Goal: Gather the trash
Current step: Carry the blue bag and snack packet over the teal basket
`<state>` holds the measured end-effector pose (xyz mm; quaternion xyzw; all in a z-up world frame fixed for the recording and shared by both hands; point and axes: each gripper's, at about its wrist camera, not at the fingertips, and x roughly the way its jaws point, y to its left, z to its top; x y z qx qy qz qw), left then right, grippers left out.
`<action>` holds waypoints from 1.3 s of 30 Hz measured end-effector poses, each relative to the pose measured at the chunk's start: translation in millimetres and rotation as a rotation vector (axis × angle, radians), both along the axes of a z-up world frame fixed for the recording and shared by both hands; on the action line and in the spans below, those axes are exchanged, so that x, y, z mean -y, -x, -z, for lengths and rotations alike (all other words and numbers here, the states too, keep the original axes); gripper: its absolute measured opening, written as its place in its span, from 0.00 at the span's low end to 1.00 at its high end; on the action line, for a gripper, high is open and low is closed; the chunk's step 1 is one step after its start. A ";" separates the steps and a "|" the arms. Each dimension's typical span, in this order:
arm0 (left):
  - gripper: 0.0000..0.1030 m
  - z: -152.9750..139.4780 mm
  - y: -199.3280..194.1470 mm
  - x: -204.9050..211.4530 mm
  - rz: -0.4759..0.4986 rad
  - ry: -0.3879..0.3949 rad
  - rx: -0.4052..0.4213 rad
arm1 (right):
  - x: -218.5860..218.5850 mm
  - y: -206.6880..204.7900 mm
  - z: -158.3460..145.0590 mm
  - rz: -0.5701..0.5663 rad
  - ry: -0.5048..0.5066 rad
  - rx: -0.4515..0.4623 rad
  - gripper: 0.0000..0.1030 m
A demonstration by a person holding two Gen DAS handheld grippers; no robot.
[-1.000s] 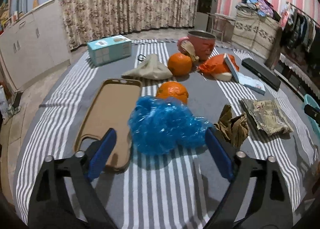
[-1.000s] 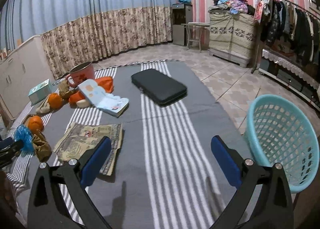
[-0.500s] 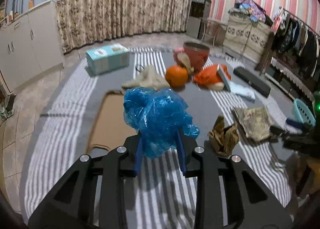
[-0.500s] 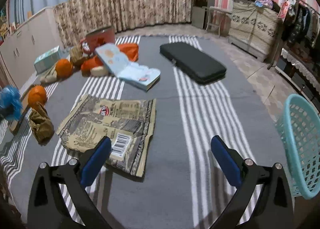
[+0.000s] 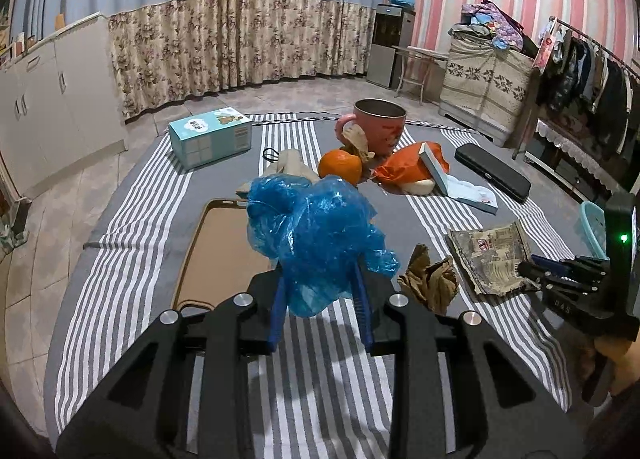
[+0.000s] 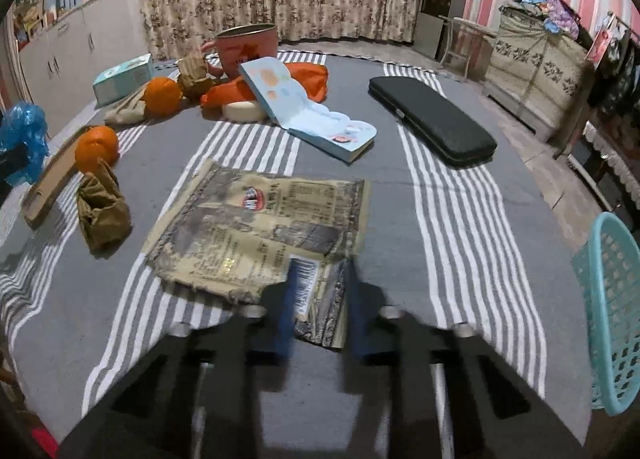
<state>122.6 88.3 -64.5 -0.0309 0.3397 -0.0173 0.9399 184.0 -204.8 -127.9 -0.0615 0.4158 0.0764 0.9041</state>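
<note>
Blue plastic bag [image 5: 316, 239], crumpled, sits clamped between the narrowed jaws of the left gripper [image 5: 320, 307] in the left wrist view, bulging up above the fingertips and clear of the striped mat [image 5: 120, 259]. Just right of it a crumpled brown paper wad [image 5: 430, 279] lies on the mat, with a flattened printed wrapper [image 5: 488, 255] beyond, where the right gripper [image 5: 532, 267] reaches its near edge. From the right wrist view, the right gripper [image 6: 318, 291] is closing, its blurred jaws straddling the wrapper's [image 6: 260, 227] near corner by the barcode; whether the pads already press it I cannot tell. A turquoise basket [image 6: 612, 299] stands at the right edge, well apart.
</note>
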 end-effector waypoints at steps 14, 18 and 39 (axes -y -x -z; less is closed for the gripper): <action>0.27 -9.3 -2.0 29.3 0.039 -0.015 0.026 | 86.8 13.9 -41.9 0.120 -0.210 0.074 0.02; 0.27 -19.6 -2.5 47.7 0.074 -0.010 0.053 | 125.2 21.3 -55.4 0.176 -0.258 0.110 0.02; 0.27 -58.4 -20.9 182.0 0.306 0.016 0.161 | 319.8 77.7 -74.3 0.519 -0.401 0.276 0.02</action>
